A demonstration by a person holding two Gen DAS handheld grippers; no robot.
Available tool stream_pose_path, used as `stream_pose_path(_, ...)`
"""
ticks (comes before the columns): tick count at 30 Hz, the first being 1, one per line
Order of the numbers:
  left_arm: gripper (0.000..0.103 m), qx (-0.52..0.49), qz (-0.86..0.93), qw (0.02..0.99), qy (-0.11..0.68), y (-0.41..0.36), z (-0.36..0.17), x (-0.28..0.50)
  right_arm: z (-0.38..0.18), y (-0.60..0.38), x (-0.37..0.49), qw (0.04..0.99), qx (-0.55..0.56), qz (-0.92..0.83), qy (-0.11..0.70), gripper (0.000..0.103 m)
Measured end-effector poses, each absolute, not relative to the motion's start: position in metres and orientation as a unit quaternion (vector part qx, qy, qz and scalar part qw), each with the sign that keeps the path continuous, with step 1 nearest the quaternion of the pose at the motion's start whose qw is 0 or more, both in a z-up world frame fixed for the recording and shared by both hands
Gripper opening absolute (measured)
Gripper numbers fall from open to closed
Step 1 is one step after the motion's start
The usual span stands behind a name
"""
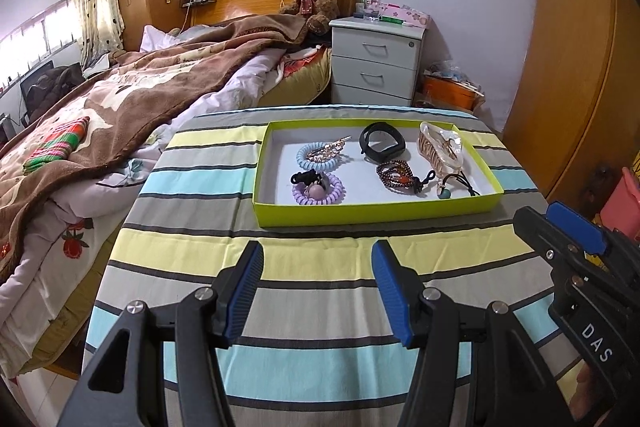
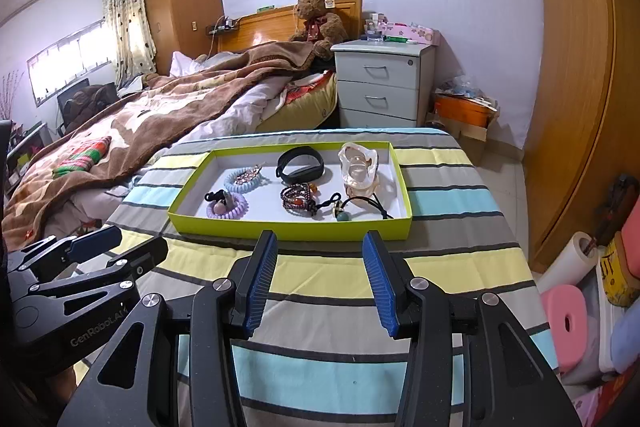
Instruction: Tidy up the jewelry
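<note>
A lime-green box lid [image 1: 372, 215] [image 2: 292, 229] sits on the striped table and holds jewelry: a blue coil tie with a metal clip [image 1: 318, 155] [image 2: 244, 180], a purple coil tie [image 1: 318, 193] [image 2: 227, 207], a black wristband [image 1: 382, 142] [image 2: 300, 165], a beaded bracelet [image 1: 394, 175] [image 2: 298, 201], a clear claw clip [image 1: 440, 147] [image 2: 360, 167] and a corded pendant [image 1: 452, 187] [image 2: 348, 211]. My left gripper [image 1: 318, 267] [image 2: 120, 243] stands open and empty in front of the box. My right gripper [image 2: 320, 259] [image 1: 560, 223] is open and empty too, just short of the box's near wall.
The striped cloth [image 1: 280, 307] covers a small table. A bed with a brown blanket [image 1: 120, 107] lies to the left. A white drawer unit [image 1: 376, 63] stands behind, a wooden wardrobe [image 2: 576, 107] to the right. Paper rolls and pink items [image 2: 572, 307] crowd the floor at right.
</note>
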State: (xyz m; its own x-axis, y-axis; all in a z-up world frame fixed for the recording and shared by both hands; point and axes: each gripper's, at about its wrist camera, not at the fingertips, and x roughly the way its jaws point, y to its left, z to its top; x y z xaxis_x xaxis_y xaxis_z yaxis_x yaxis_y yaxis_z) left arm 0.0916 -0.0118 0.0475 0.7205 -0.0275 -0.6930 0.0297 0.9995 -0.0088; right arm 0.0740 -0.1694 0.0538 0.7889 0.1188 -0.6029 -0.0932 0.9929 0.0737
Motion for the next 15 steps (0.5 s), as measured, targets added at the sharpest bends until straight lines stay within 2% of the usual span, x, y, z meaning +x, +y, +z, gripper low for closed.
stream_pose_path(15, 0.058, -0.004, -0.011, 0.926, 0.377, -0.0125, 0.0467, 0.0905, 0.0536, -0.1678, 0.0724, 0.946, 0.018, 0.055, 0.319, 0.045)
